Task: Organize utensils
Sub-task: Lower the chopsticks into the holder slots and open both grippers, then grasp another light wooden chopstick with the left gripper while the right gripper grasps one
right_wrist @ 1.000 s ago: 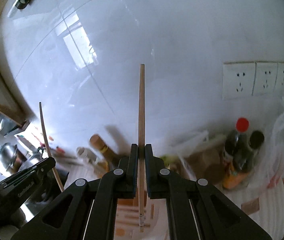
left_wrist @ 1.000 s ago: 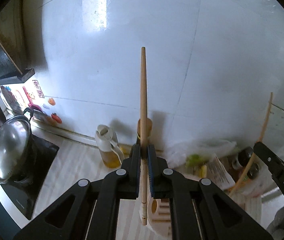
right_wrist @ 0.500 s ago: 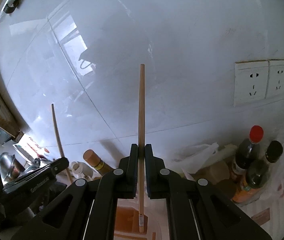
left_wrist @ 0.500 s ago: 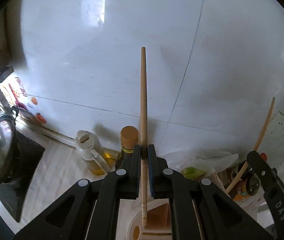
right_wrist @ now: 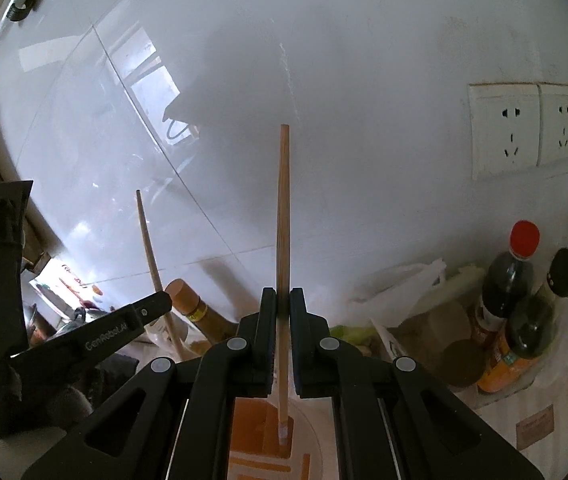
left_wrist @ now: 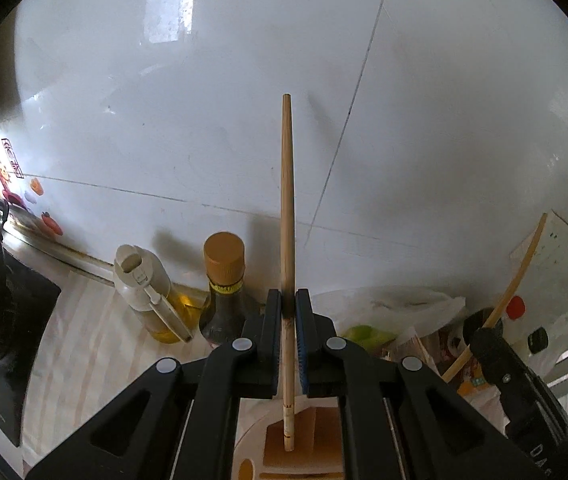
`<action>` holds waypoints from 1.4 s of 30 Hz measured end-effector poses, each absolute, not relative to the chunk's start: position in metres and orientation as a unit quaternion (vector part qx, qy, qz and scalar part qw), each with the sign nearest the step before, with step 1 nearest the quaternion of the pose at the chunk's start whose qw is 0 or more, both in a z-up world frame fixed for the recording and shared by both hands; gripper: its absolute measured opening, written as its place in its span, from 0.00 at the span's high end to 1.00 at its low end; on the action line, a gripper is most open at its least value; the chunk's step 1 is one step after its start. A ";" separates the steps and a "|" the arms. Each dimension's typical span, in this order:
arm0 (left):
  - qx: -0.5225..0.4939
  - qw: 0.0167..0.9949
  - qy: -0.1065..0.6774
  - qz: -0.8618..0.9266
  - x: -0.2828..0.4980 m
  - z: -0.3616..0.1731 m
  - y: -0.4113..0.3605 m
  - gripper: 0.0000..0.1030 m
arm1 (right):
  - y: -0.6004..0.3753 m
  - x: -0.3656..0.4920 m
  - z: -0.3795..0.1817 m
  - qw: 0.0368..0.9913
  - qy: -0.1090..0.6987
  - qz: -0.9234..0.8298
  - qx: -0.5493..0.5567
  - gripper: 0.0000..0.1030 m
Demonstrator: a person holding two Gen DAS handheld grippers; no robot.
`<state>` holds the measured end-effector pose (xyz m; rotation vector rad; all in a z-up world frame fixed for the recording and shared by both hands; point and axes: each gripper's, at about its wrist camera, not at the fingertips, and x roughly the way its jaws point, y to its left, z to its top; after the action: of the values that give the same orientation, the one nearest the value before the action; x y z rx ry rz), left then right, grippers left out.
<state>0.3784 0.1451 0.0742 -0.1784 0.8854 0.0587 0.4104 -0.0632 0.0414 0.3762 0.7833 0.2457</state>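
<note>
Your left claw (left_wrist: 288, 304) is clamped on one chopstick (left_wrist: 287, 208) and your right claw (right_wrist: 282, 300) on another chopstick (right_wrist: 283, 216). Each stands upright along its claw's axis, lower end over the holder (left_wrist: 304, 440) at bottom centre of frame, so the drop looks straight down.

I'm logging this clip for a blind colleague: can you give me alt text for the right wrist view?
The right gripper is shut on a wooden chopstick held upright over an orange-and-white utensil holder, against a white tiled wall. At left, the left gripper holds a second chopstick; dark sauce bottles stand at right below wall sockets.
</note>
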 end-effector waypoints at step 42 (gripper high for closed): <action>-0.024 0.900 0.430 0.072 0.223 0.069 0.171 0.00 | -0.113 0.300 0.045 0.868 0.452 0.109 0.176 0.18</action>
<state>0.2231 0.1709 0.0688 -0.0505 0.8899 0.1480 0.2998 -0.1133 0.0449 0.3680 0.9469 0.2276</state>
